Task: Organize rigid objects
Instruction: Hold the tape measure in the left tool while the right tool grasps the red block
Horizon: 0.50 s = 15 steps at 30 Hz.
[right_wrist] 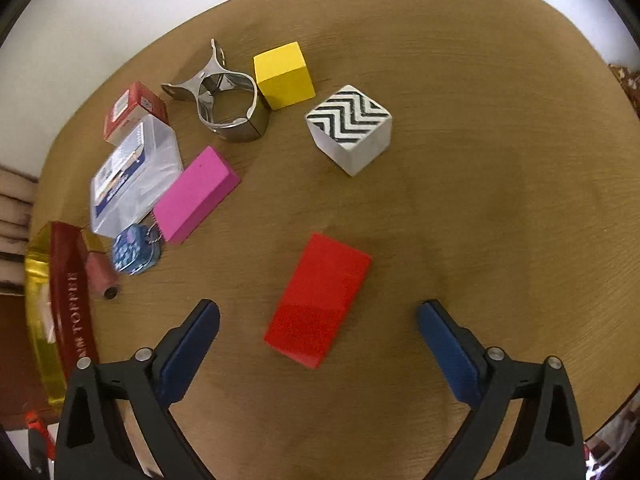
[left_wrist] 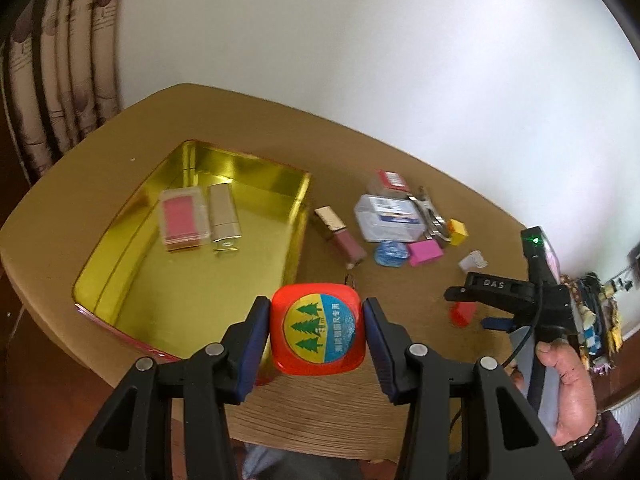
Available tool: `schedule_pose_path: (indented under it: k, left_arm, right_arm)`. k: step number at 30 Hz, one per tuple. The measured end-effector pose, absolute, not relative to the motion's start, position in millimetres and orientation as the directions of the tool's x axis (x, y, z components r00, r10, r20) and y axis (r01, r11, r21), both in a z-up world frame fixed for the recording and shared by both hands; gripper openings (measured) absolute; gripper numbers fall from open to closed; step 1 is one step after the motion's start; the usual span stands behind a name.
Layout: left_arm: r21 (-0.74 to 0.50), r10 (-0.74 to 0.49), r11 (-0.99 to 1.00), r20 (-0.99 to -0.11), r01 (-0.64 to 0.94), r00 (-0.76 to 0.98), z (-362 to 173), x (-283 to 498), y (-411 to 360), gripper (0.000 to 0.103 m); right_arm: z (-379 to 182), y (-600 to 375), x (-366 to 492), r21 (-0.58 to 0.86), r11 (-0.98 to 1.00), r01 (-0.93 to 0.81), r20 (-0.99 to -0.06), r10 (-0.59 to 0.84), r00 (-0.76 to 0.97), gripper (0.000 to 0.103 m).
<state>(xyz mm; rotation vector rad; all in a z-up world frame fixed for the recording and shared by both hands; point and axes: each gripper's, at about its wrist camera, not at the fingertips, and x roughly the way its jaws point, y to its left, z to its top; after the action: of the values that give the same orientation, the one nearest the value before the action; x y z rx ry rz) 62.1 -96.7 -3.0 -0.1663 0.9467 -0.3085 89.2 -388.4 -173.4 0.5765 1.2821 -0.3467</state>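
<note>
Left wrist view
Left gripper (left_wrist: 316, 332): your blue pads press on both sides of an orange tape measure (left_wrist: 317, 330) with a tree sticker; the jaws stand about half apart, closed on it.
Tape measure place: you hold it above the table (left_wrist: 100, 184), just beside the near right corner of the tin (left_wrist: 192, 264).
Tin: open, gold inside, on the left part of the table. In it lie a pink compact (left_wrist: 184, 220) and a gold lipstick (left_wrist: 225, 216), side by side.
Loose things: right of the tin you see a lip gloss (left_wrist: 340, 236), a clear box (left_wrist: 386, 218), a small red box (left_wrist: 392, 180) behind it, a metal clip (left_wrist: 430, 216), a blue keychain (left_wrist: 391, 253), a pink block (left_wrist: 426, 251), a yellow cube (left_wrist: 458, 232) and a patterned cube (left_wrist: 473, 260).
Right gripper (left_wrist: 484, 312): at the right edge, in your hand (left_wrist: 568, 384), pointing down over a red block (left_wrist: 463, 313).

Right wrist view
Right gripper (right_wrist: 319, 316): your jaws stand wide apart and hold nothing.
Red block (right_wrist: 320, 302): it lies flat on the table (right_wrist: 500, 160) between the two fingers, touching neither of them.
Farther things: patterned cube (right_wrist: 350, 130) and yellow cube (right_wrist: 285, 75) stand behind the red block, apart from it.
Left side: metal clip (right_wrist: 228, 108), pink block (right_wrist: 196, 196), clear box (right_wrist: 134, 176), red box (right_wrist: 134, 110), keychain (right_wrist: 134, 254) and lip gloss (right_wrist: 102, 274) lie close together.
Tin (right_wrist: 70, 292): only its red and gold edge shows at the far left.
</note>
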Motion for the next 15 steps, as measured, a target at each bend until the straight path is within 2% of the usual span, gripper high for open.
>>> schedule_pose_path:
  k: [1,2,3,4,5,15]
  left_arm:
    - [-0.275,-0.331,0.944,-0.773,0.184,0.542,-3,62,-92,0.048]
    - [-0.280,-0.333,0.943,-0.774,0.181,0.538,-5,63,-89,0.048]
    - [-0.286,-0.333,0.943,-0.776,0.173,0.535,-6,64,-87,0.048]
    - [-0.288,-0.332,0.943,-0.778,0.167,0.534,-8,66,-86,0.048]
    - [-0.287,-0.331,0.943,-0.778,0.165,0.534,-8,66,-85,0.048]
    - [-0.293,-0.292,0.951,-0.748,0.098,0.596,10,74,-46,0.048]
  right_arm:
    - [-173,-387,92,0.179,0.816,0.550,-0.966,0.041,0.254,0.093]
    - [-171,-385,94,0.159,0.821,0.548,-0.968,0.019,0.252,0.080]
    - [-168,-383,95,0.138,0.827,0.544,-0.967,-0.005,0.253,0.057]
    - [-165,-382,95,0.117,0.837,0.535,-0.966,-0.029,0.257,0.040]
    - [-163,-384,95,0.144,0.836,0.529,-0.962,-0.007,0.273,0.028]
    - [-143,-389,71,0.297,0.847,0.440,-0.914,0.118,0.389,0.028]
